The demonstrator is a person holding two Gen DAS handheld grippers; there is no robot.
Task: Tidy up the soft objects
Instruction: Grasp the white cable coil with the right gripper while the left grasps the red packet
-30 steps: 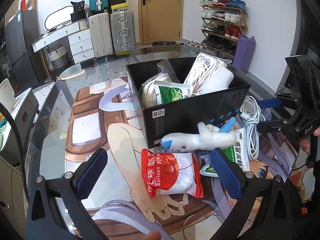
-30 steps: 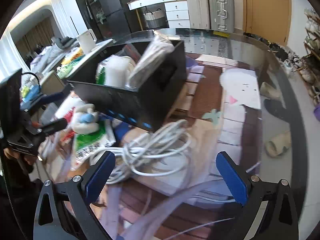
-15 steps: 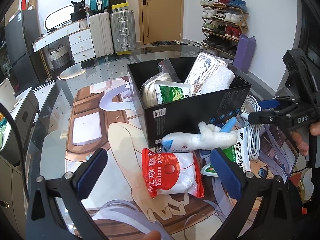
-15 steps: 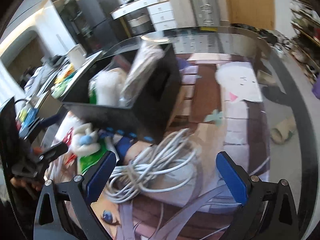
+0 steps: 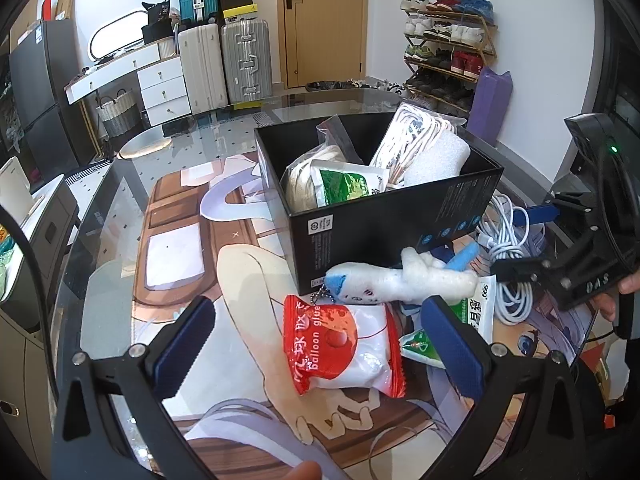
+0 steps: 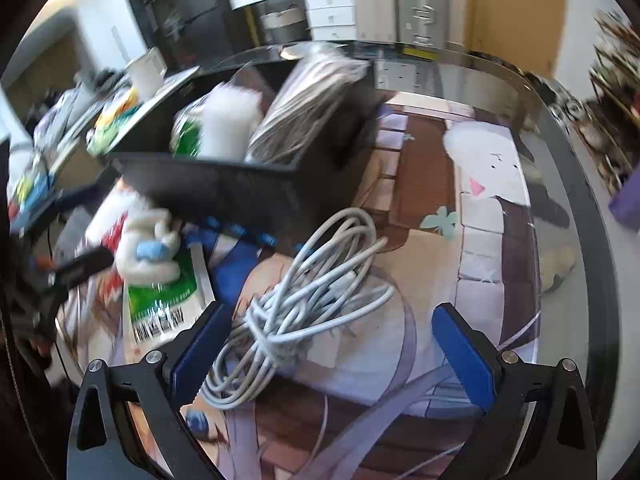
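both jaws spread wide, nothing pinched. left gripper [image 5: 316, 340] sits low centre of the left wrist view, its blue pads either side of a red and clear plastic balloon glue packet [image 5: 340, 350] lying flat on the table [image 5: 120, 240]; pads not touching it. just above the packet, a white fuzzy plush toy with blue tips [image 5: 400, 278] lies across a green and white medicine sachet [image 5: 478, 308], its left end against the front wall of the black cardboard box [image 5: 384, 224]. box sits mid frame, upright, holding a cream fabric bundle [image 5: 300, 184], another green sachet [image 5: 346, 186], a white foam roll [image 5: 436, 158] and a bagged white cord pack [image 5: 408, 136] leaning toward upper right. right gripper [image 5: 560, 240] shows at the right edge of that view, beside the box's right wall.

right wrist view is motion-blurred. right gripper [image 6: 332, 348] spread at bottom centre, a coiled white cable bundle [image 6: 304, 300] lying between and just ahead of the pads, closer to the left pad; contact can't be told. box [image 6: 256, 192] in upper centre, plush toy [image 6: 150, 248] and green sachet [image 6: 168, 300] at left, left gripper [image 6: 60, 248] dark at far left edge. printed anime mat [image 6: 460, 240] covers the glass table.
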